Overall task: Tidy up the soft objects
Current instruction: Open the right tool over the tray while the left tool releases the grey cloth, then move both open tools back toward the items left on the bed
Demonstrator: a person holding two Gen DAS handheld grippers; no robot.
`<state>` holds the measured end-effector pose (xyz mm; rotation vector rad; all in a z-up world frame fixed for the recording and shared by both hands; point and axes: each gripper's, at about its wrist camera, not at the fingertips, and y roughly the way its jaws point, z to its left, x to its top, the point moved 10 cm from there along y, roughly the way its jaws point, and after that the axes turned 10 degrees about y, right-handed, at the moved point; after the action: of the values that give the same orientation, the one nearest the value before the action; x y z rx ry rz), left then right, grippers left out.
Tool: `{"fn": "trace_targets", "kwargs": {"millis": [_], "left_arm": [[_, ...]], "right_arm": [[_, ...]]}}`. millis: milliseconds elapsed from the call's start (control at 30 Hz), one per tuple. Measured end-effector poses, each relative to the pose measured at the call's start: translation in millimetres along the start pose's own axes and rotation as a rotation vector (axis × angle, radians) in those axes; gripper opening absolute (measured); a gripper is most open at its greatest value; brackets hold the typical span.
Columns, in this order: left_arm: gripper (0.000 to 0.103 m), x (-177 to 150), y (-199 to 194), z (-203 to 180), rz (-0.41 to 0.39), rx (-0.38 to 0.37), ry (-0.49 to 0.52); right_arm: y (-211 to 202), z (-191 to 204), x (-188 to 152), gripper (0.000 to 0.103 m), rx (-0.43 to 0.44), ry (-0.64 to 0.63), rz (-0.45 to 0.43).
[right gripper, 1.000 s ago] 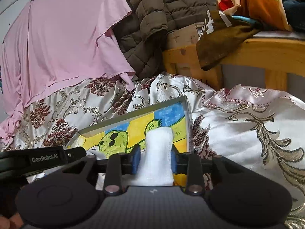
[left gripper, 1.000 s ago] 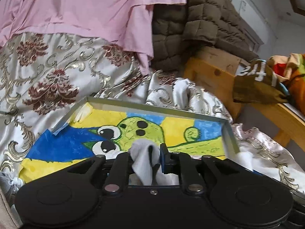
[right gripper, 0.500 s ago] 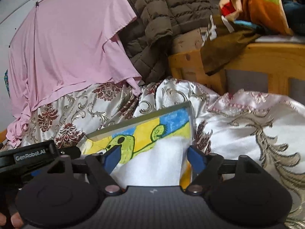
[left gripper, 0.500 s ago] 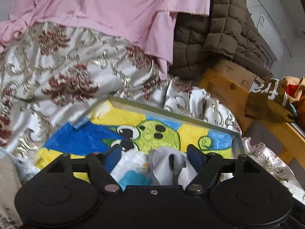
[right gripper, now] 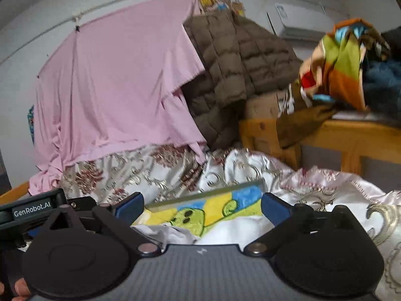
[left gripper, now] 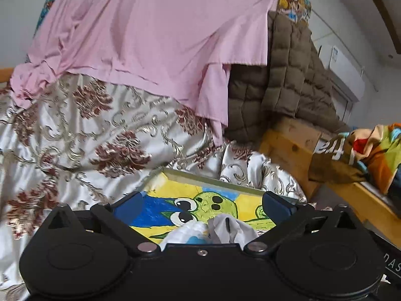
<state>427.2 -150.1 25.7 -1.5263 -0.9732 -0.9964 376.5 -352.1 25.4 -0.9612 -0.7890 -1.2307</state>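
Cloth (left gripper: 220, 228) lies crumpled on the painted tray (left gripper: 200, 175) in the left wrist view, white and grey with a blue patch, low between the spread blue pads (left gripper: 127, 207) of the left gripper (left gripper: 200, 209) and touching neither; the jaws have just been opening and now stand released, with the cloth free beneath them. This piece looks set down on the tray, which rests on the patterned bedspread (left gripper: 75, 135). In the right wrist view the right gripper (right gripper: 201, 207) is likewise wide and empty, its jaws just opened, and the white cloth (right gripper: 238, 233) spreads flat over the near part of the tray (right gripper: 208, 193), just below and between the pads (right gripper: 273, 207), apart from them. The left gripper (right gripper: 32, 209) shows at the left edge. Whether more soft things remain to sort I cannot tell; clothes on the wooden frame (right gripper: 351, 135) look untouched.
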Motion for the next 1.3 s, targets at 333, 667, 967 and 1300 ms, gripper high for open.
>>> {"fn": "trace_targets", "kwargs": {"millis": [333, 667, 967, 1300], "left_arm": [[0.102, 8, -88, 26, -0.089, 0.044, 0.042], [0.102, -15, -166, 51, -0.132, 0.065, 0.047], [0.102, -49, -216, 71, -0.134, 0.095, 0.056], [0.102, -91, -235, 104, -0.068, 0.144, 0.089]], "right_arm": [[-76, 35, 2, 0.103, 0.02, -0.013, -0.118], [-142, 63, -35, 0.103, 0.008, -0.077, -0.124], [-182, 89, -80, 0.103, 0.006, -0.141, -0.063], [-195, 105, -117, 0.103, 0.01, -0.183, 0.024]]}}
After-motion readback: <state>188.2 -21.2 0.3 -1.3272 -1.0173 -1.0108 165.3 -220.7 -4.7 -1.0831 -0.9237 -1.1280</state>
